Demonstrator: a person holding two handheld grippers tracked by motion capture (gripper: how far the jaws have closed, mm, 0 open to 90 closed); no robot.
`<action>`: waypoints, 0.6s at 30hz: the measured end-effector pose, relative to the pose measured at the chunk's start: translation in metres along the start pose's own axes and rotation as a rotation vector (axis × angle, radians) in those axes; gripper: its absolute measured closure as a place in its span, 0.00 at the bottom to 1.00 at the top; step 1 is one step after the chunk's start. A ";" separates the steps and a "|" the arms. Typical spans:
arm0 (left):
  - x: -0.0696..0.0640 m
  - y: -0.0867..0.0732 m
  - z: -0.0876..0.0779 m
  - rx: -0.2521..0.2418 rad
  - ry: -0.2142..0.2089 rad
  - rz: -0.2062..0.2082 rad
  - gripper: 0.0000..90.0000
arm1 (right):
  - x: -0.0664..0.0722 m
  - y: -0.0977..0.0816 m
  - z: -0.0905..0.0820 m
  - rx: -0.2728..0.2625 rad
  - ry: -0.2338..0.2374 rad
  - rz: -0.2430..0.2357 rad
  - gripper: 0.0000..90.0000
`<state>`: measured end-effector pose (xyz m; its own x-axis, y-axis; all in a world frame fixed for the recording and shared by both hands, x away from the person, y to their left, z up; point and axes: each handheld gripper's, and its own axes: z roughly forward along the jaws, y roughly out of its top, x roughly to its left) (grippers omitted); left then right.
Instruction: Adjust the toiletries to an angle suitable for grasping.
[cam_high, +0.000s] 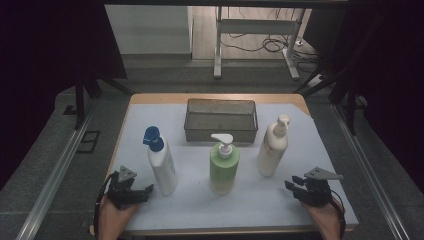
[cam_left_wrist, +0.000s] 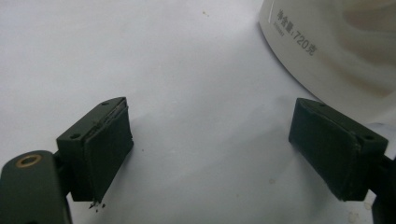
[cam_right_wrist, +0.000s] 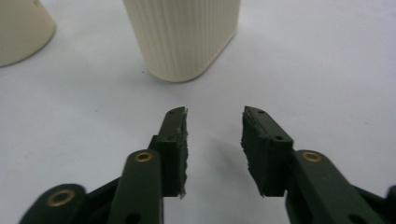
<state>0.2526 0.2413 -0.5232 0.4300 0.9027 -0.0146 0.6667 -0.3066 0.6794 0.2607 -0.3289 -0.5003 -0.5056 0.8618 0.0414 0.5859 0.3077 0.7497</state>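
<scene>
Plastic all round: 3 pump bottles stand upright on the worktop (cam_high: 280, 200), in front of a wire mesh basket (cam_high: 220, 120). Left gripper (cam_high: 145, 192), jaws spread wide and empty, sits just beside the blue-capped white bottle (cam_high: 162, 165). Right gripper (cam_high: 291, 183), jaws part-way apart with nothing between them, faces the ribbed cream bottle (cam_high: 272, 150). Green bottle (cam_high: 224, 167) waits between. Likely weighty if full, smooth and slippery, tall and tippy; take the rigid body low to mid-height, never the pump head.
</scene>
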 end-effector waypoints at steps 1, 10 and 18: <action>0.000 0.000 0.000 0.000 0.000 0.000 0.14 | 0.000 0.000 0.000 -0.001 0.008 -0.003 0.69; 0.000 0.000 0.000 0.000 0.000 0.000 0.14 | 0.005 0.006 0.003 -0.016 0.042 -0.006 0.81; 0.000 0.000 0.000 -0.001 0.000 0.000 0.14 | 0.013 0.017 0.006 -0.034 0.082 0.014 0.99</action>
<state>0.2525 0.2412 -0.5232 0.4297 0.9029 -0.0145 0.6664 -0.3063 0.6798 0.2680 -0.3104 -0.4913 -0.5483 0.8296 0.1052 0.5720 0.2803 0.7709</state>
